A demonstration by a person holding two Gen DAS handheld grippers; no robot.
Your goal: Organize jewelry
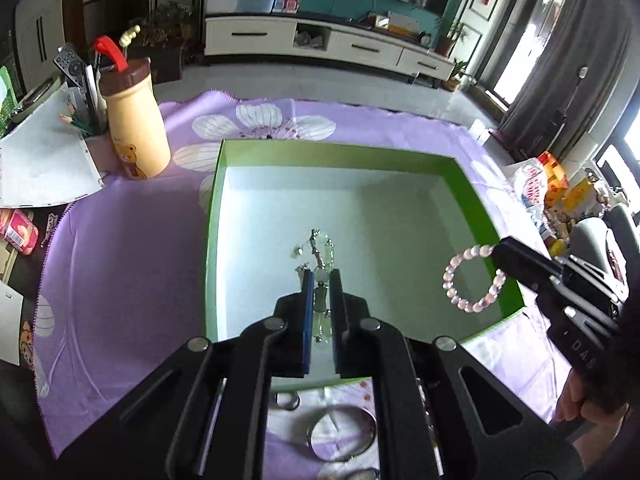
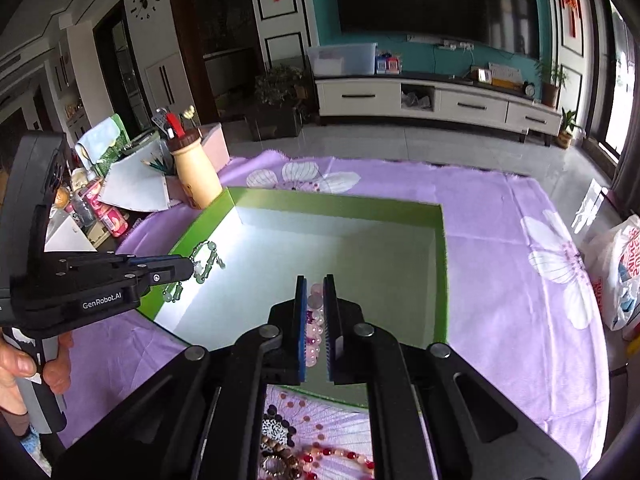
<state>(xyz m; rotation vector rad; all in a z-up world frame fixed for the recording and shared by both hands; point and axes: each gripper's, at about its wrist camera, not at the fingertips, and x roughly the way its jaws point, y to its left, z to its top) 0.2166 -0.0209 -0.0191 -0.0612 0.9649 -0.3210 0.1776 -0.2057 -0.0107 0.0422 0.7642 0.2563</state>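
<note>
A green box [image 1: 460, 172] with a white floor lies open on the purple flowered cloth; the same green box [image 2: 440, 240] fills the middle of the right wrist view. My left gripper [image 1: 321, 276] is shut on a pale green bead-and-chain bracelet [image 1: 316, 248], which dangles over the box's left part; that green bracelet [image 2: 206, 258] hangs from the left gripper [image 2: 192, 268] in the right wrist view. My right gripper [image 2: 315, 280] is shut on a pink bead bracelet [image 2: 314, 320]. The pink bracelet [image 1: 472, 276] hangs as a ring over the box's right side, below the right gripper [image 1: 500, 250].
A silver bangle [image 1: 342, 432] and a small ring [image 1: 288, 400] lie on the cloth before the box. Red and brown bead strings [image 2: 320, 456] lie there too. A cream bottle with a brown cap [image 1: 134, 120], a pen holder [image 1: 90, 120] and papers stand at the left. Plastic bags [image 2: 620, 272] sit at the right.
</note>
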